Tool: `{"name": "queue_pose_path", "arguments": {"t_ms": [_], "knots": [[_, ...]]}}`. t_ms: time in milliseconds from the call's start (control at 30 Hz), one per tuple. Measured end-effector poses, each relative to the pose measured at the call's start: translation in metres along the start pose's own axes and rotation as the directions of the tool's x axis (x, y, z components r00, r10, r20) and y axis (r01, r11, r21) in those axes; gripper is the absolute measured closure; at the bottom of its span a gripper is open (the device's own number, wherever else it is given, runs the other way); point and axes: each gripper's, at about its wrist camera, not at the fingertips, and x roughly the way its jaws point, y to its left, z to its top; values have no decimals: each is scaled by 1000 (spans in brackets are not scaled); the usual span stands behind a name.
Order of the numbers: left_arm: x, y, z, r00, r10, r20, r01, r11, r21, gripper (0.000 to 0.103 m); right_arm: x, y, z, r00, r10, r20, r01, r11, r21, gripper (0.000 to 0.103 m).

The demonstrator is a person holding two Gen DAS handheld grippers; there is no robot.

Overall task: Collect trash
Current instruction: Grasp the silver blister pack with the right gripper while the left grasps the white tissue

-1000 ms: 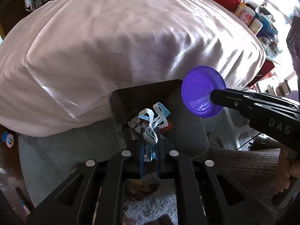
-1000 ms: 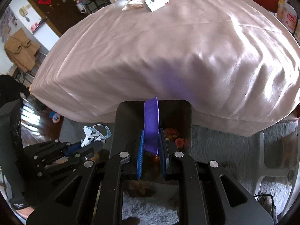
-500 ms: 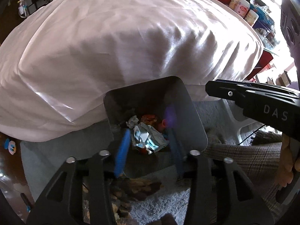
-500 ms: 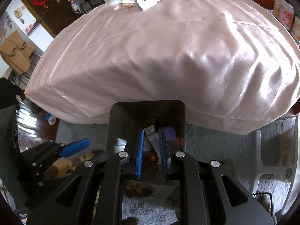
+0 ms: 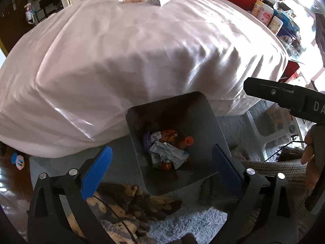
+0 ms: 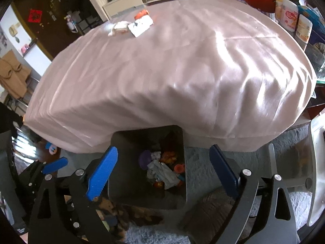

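Trash left at the far tabletop edge

Trash bin (image 5: 213, 126) sits on the floor right under both tools, a purple lid (image 6: 145, 158) and crumpled wrappers inside. My left tool (image 5: 160, 160) and right tool (image 6: 163, 167) are opening wide, nothing between the jaws. Remaining scraps (image 6: 135, 25) lie well apart, straight ahead across the pink tabletop (image 6: 182, 71); neither hand looks clearly nearer, so I judge either could take them.
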Motion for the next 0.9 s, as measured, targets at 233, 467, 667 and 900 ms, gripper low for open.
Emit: {"name": "queue_pose_path", "arguments": {"t_ms": [233, 467, 667, 900], "knots": [[-20, 7, 17, 998, 2, 56, -1, 1000, -12, 8, -15, -1, 21, 998, 8, 65, -9, 1000, 11, 10], [-33, 25, 50, 996, 18, 88, -15, 999, -31, 8, -16, -7, 57, 995, -22, 97, 20, 1000, 21, 10], [-31, 43, 91, 993, 61, 102, -58, 998, -29, 8, -10, -7, 96, 993, -20, 120, 16, 999, 30, 10], [-16, 66, 131, 988, 116, 106, -111, 993, -47, 8, 17, 20, 140, 993, 0, 117, 3, 1000, -21, 10]]}}
